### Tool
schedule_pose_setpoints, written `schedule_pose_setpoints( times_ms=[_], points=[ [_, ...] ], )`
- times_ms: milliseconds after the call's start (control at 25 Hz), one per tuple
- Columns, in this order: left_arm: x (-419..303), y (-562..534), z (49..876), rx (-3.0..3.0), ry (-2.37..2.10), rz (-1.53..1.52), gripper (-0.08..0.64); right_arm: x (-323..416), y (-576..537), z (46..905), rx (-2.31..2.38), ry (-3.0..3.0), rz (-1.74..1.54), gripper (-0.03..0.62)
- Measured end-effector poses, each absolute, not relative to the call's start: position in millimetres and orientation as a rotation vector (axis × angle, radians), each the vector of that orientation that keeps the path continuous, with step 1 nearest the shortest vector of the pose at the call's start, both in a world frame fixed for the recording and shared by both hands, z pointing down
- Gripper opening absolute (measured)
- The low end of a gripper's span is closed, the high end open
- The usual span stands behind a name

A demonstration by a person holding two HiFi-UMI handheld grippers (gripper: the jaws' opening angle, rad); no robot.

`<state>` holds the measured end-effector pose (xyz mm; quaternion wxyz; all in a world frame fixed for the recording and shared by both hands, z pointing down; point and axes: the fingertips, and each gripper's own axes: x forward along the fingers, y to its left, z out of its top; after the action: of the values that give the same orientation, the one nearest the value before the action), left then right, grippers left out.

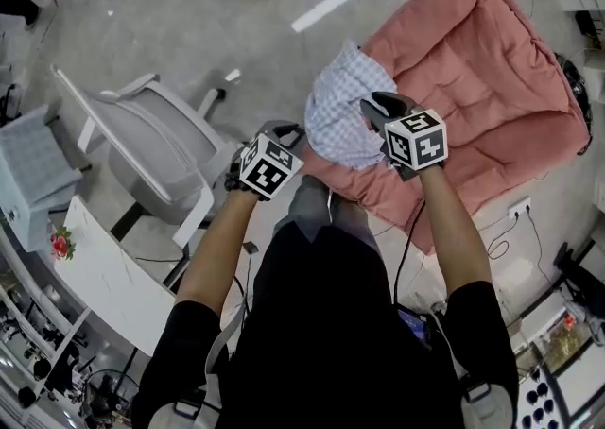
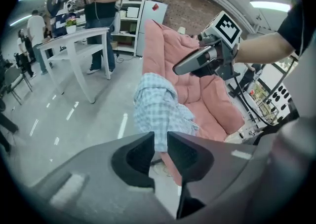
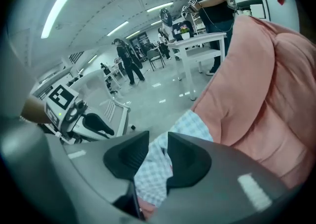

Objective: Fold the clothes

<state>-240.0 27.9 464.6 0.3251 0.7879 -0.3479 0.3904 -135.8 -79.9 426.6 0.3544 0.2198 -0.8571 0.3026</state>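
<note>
On the quilted pink cushion (image 1: 492, 68) lies crumpled checked cloth (image 1: 340, 120); left hand-held gripper (image 2: 160, 140) and right hand-held gripper (image 3: 159, 140) stand slightly parted.

We count two hand-held grippers, the left hand-held gripper (image 1: 284, 132) and the right hand-held gripper (image 1: 383, 106); one checked shirt (image 1: 340, 120); one pink cushion (image 1: 477, 68); one white chair (image 1: 156, 148); one white desk (image 1: 113, 287); and one red flower plant (image 1: 62, 245).

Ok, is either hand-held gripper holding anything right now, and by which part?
Nothing looks held. The right hand-held gripper hovers open just over the crumpled blue-and-white checked garment; the left hand-held gripper is open and empty.
</note>
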Motion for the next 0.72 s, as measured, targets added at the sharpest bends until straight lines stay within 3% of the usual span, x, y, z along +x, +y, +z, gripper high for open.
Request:
schedule_pose_setpoints(
  times_ms=[320, 720],
  points=[
    [-216, 61, 515, 2.254, -0.631, 1.324, 0.091, -96, 20, 477, 0.458, -2.177, 0.821, 0.124],
    [-227, 72, 573, 2.392, -0.253, 1.588, 0.115, -109, 85, 527, 0.405, -2.172, 0.794, 0.126]
  ],
)
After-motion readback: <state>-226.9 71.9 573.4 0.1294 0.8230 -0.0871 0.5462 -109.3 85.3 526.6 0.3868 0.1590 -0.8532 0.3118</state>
